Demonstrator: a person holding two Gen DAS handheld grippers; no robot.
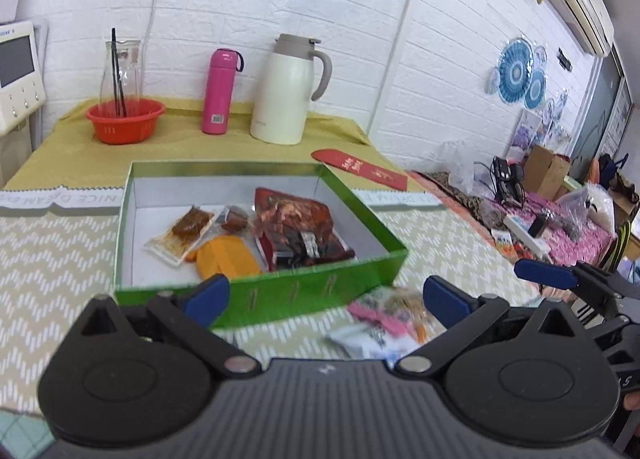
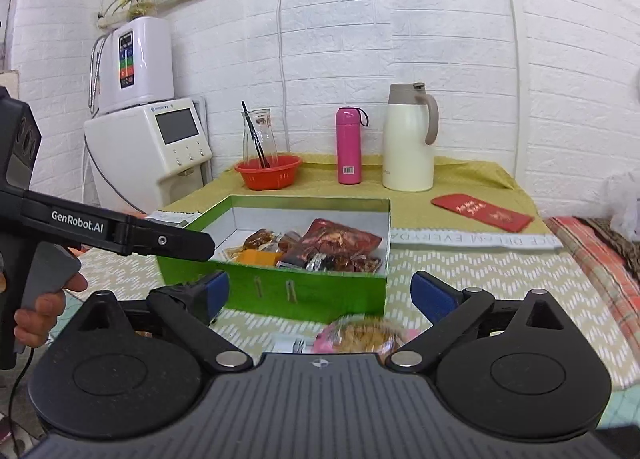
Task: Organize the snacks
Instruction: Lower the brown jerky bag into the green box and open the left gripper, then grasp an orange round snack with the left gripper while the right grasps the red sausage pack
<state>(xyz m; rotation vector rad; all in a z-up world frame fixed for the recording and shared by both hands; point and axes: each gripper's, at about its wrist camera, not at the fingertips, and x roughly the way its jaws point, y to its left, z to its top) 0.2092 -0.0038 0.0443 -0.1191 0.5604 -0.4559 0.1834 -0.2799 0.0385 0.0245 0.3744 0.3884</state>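
Our left fingers (image 1: 326, 297) and right fingers (image 2: 320, 295) both stand spread wide and hold nothing. Just beyond and below them, between the pads in each view, a blurred pink snack packet (image 1: 390, 313) lies loose on the tabletop (image 1: 60, 259), near the green box (image 1: 320, 287) but outside it. We judge it light, soft and crinkly, likely slippery film with brittle contents, so we would pinch a sealed edge gently. Other snacks (image 1: 298, 233) already lie in the box further out.
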